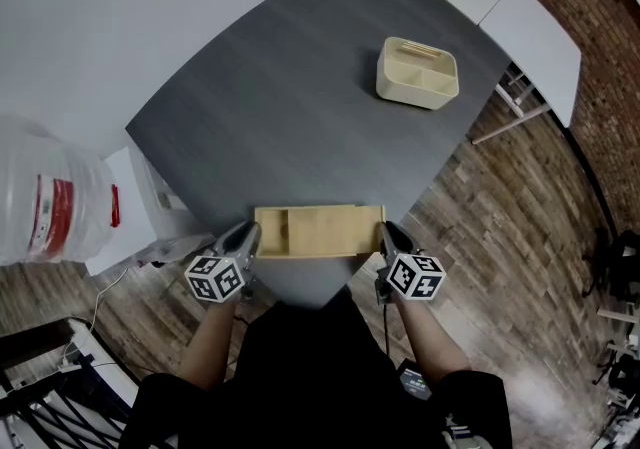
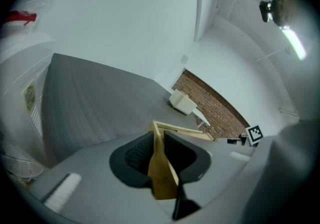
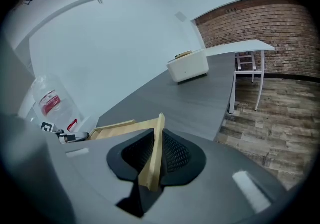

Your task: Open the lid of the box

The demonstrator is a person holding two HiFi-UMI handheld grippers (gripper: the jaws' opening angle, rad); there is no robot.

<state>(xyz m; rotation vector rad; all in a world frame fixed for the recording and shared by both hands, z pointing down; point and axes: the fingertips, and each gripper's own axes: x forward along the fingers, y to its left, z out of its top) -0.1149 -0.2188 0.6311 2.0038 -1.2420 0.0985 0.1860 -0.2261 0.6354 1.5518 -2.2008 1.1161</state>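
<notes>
Down at 6 o'clock, a person's forearms [image 1: 215,337] reach in, each hand carrying a gripper. The left gripper [image 1: 248,233] clamps the left end wall of the wooden box [image 1: 320,230], both pads pressed against the board. The right gripper [image 1: 386,235] pinches the right end wall the same way. The box lies lengthwise on the near edge of the dark grey table [image 1: 290,97]. Farther off, at 1 o'clock, a cream bin [image 1: 417,72] sits on the tabletop, and a water jug [image 1: 45,192] stands beside the table at 9 o'clock.

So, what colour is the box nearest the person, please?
The box is light wood, clearest in the head view.
</notes>
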